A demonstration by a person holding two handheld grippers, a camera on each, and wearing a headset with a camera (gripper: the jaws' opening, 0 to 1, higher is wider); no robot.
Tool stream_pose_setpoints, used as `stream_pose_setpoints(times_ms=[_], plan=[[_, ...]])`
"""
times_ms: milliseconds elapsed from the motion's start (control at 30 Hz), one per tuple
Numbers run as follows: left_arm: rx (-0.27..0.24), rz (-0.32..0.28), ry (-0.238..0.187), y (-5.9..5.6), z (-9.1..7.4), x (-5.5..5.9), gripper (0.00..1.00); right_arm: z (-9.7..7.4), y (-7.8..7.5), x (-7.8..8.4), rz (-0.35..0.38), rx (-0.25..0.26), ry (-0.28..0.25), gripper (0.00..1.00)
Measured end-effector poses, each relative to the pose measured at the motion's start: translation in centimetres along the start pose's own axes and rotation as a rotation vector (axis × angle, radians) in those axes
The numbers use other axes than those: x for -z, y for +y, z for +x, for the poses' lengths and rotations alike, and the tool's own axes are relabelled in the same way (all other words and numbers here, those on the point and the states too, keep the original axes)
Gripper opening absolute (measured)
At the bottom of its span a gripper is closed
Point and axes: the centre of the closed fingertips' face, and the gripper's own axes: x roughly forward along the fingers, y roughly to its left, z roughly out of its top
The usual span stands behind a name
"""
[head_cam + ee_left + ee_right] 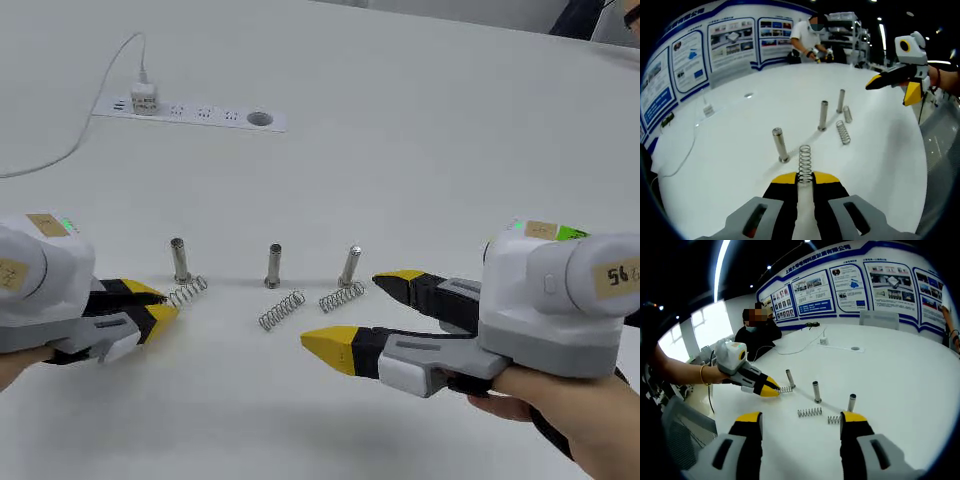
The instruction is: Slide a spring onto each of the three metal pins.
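Yellow left gripper (pixel 804 176) jaws clamp the left spring (pixel 804 159); raise it upright over the left pin (pixel 780 145); right gripper (pixel 801 416) jaws stand apart.

I take this for a company showroom or demo room with a lab feel, not a home. I stand at a big white table (pixel 400 120) with a power strip (pixel 190 112) lying on it and a charger (pixel 144 97) plugged in. Blue-trimmed display boards (pixel 850 285) with photos and text line the wall. Spotlights (pixel 769 267) dot a dark ceiling, metal racks (pixel 845 30) stand at the back, and another person (pixel 757 335) sits at the table beside a bright window (pixel 705 325).
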Motion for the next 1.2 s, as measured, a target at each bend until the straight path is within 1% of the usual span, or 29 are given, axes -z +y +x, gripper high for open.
stream_pose_setpoints(times_ms=[133,333,467,567,700,733,767,833,900,967,1000,1033,1067,1200], plan=[[0.012,0.007,-0.028,-1.0,-0.6,-0.7,0.10,0.2,0.4,-0.5,0.009,-0.013,-0.011,0.63],[0.025,0.006,-0.078,-2.5,-1.5,-1.9,0.10,0.6,0.7,-1.2,0.041,-0.026,-0.033,0.61],[0.030,0.004,-0.106,-3.3,-1.9,-2.6,0.10,0.7,1.0,-1.7,0.067,-0.037,-0.050,0.59],[0.040,-0.030,-0.148,-3.9,-2.2,-3.5,0.10,0.9,1.2,-2.2,0.095,-0.052,-0.068,0.58],[0.040,-0.044,-0.185,-4.4,-2.5,-4.4,0.10,1.3,1.6,-3.0,0.144,-0.071,-0.099,0.55],[0.043,-0.060,-0.198,-4.5,-2.5,-4.7,0.10,1.3,1.7,-3.2,0.153,-0.076,-0.104,0.55],[0.054,-0.088,-0.222,-4.7,-2.6,-5.1,0.10,1.4,1.8,-3.4,0.167,-0.082,-0.112,0.54],[0.054,-0.099,-0.239,-4.9,-2.8,-5.4,0.10,1.6,2.0,-3.6,0.177,-0.088,-0.118,0.53],[0.064,-0.127,-0.260,-5.1,-2.9,-5.7,0.10,1.7,2.1,-3.8,0.187,-0.096,-0.121,0.53],[0.066,-0.139,-0.268,-5.2,-3.0,-5.7,0.10,1.8,2.4,-3.9,0.209,-0.104,-0.126,0.53],[0.081,-0.193,-0.285,-5.5,-3.1,-5.8,0.10,2.0,2.6,-3.9,0.218,-0.113,-0.126,0.52],[0.090,-0.216,-0.303,-5.6,-3.1,-6.0,0.10,2.1,2.7,-3.9,0.222,-0.117,-0.125,0.51],[0.089,-0.230,-0.325,-5.5,-3.3,-6.2,0.10,2.2,2.9,-3.9,0.226,-0.119,-0.126,0.50],[0.085,-0.246,-0.339,-5.6,-3.7,-6.0,0.10,2.5,3.6,-4.3,0.273,-0.145,-0.146,0.46]])
